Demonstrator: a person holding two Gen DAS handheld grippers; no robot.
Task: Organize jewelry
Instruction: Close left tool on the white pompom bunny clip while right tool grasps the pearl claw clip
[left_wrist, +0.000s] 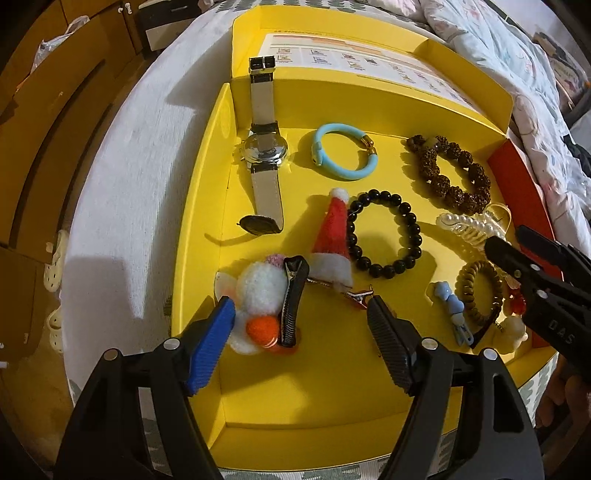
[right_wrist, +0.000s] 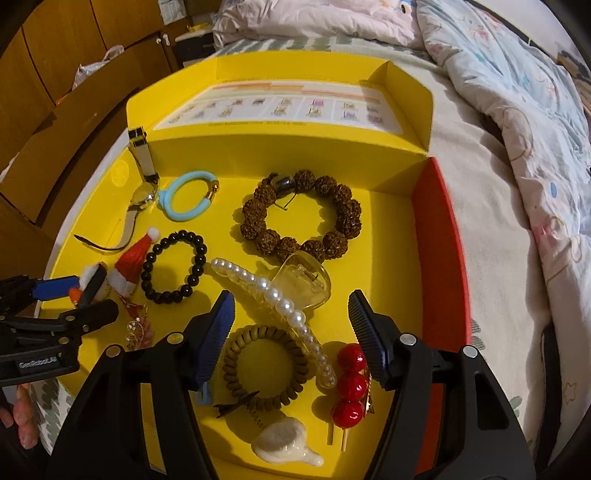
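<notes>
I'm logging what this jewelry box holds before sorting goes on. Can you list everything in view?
yellow box: one, open, on the bed
wristwatch: one, silver case, back left, strap over the wall
blue bangle: one, right of the watch
brown seed bracelet: one, back right
black bead bracelet: one, centre
Santa hat clip: one, red and white, left of black beads
pompom clip: one, white and orange, front left
pearl claw clip: one, right of centre
brown coil hair tie: one, front
red berry pin: one, front right
quilt: one, pale, right
left gripper: one, fingers open above the pompom clip
right gripper: one, fingers open above the coil tie
</notes>
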